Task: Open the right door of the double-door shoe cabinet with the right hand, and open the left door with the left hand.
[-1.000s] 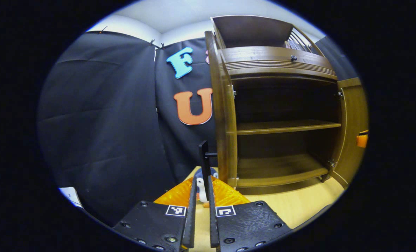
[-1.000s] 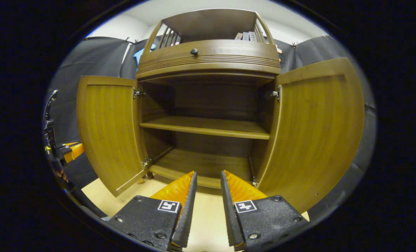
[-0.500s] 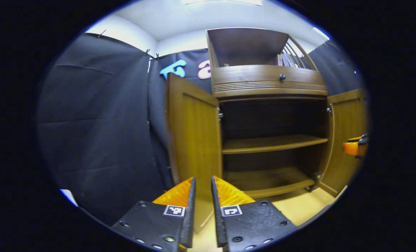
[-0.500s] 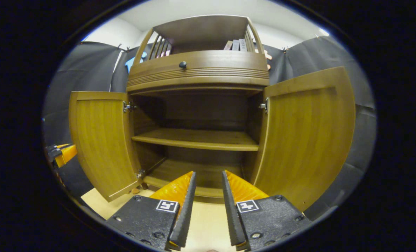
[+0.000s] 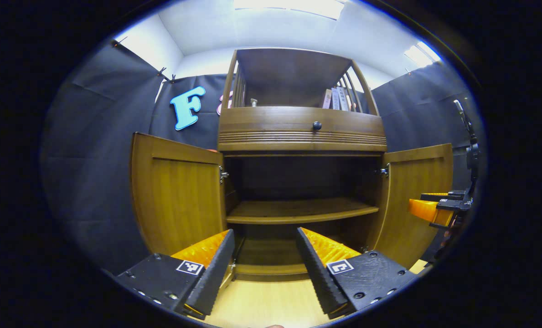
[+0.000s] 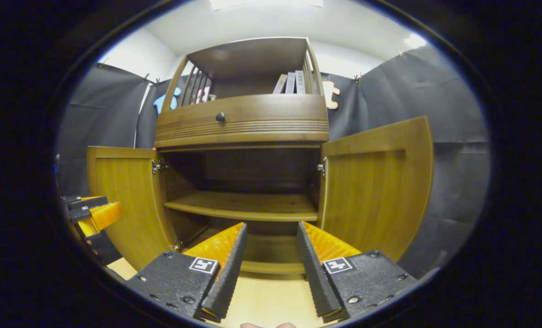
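The brown wooden shoe cabinet [image 5: 300, 136] [image 6: 243, 123] faces both cameras with both doors swung wide. Its left door [image 5: 177, 196] [image 6: 125, 196] and right door [image 5: 416, 200] [image 6: 375, 182] stand out to the sides, and the inner shelf [image 5: 298, 210] [image 6: 243, 206] is bare. My left gripper [image 5: 264, 255] is open, back from the cabinet, holding nothing; it also appears at the left edge of the right gripper view [image 6: 93, 214]. My right gripper [image 6: 268, 248] is open too, with nothing between its fingers, and appears at the right edge of the left gripper view [image 5: 435, 209].
A drawer with a dark round knob [image 5: 317, 125] [image 6: 220, 117] sits above the doors. Books [image 5: 337, 98] [image 6: 291, 83] stand on the railed top shelf. Light wooden floor [image 5: 261, 305] lies in front of the cabinet. Black cloth walls flank it.
The left gripper let go of the left door's handle, swung round to face the cabinet front, pulled back and opened wider. The right gripper drew back a little and opened slightly.
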A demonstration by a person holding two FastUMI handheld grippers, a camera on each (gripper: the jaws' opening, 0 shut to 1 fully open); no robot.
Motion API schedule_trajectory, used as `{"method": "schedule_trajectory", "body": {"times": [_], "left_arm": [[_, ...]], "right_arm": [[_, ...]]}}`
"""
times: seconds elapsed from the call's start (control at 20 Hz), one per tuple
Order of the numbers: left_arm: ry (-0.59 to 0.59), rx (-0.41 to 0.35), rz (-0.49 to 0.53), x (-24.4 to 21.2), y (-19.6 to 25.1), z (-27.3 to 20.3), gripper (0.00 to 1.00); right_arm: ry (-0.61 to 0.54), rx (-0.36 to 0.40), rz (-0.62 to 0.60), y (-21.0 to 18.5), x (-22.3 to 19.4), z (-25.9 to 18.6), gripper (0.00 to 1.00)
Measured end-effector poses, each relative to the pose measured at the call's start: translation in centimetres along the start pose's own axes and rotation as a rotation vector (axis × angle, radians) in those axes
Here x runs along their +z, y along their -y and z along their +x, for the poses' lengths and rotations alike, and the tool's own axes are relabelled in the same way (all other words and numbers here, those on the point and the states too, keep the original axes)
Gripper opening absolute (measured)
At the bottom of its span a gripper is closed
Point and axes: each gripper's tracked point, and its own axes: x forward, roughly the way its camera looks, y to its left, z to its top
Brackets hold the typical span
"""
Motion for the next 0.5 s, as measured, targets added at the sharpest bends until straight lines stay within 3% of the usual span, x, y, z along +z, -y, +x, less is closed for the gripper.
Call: {"method": "schedule_trajectory", "body": {"times": [0.2, 0.25, 0.3, 0.5], "left_arm": [[0.001, -0.021, -0.021, 0.7, 1.8, 0.3, 1.0], [0.005, -0.014, -0.025, 0.8, 1.7, 0.3, 0.82], [0.009, -0.007, -0.027, 1.0, 1.7, 0.3, 0.92], [0.021, 0.015, -0.014, 1.4, 1.2, 0.5, 0.92]], "right_arm": [[0.022, 0.043, -0.013, -0.5, 1.1, 0.1, 0.84], [0.028, 0.049, -0.015, -0.4, 1.3, 0.2, 0.85], [0.032, 0.053, -0.02, -0.4, 1.5, 0.2, 0.87], [0.029, 0.057, -0.02, -0.3, 1.6, 1.0, 0.89]]}}
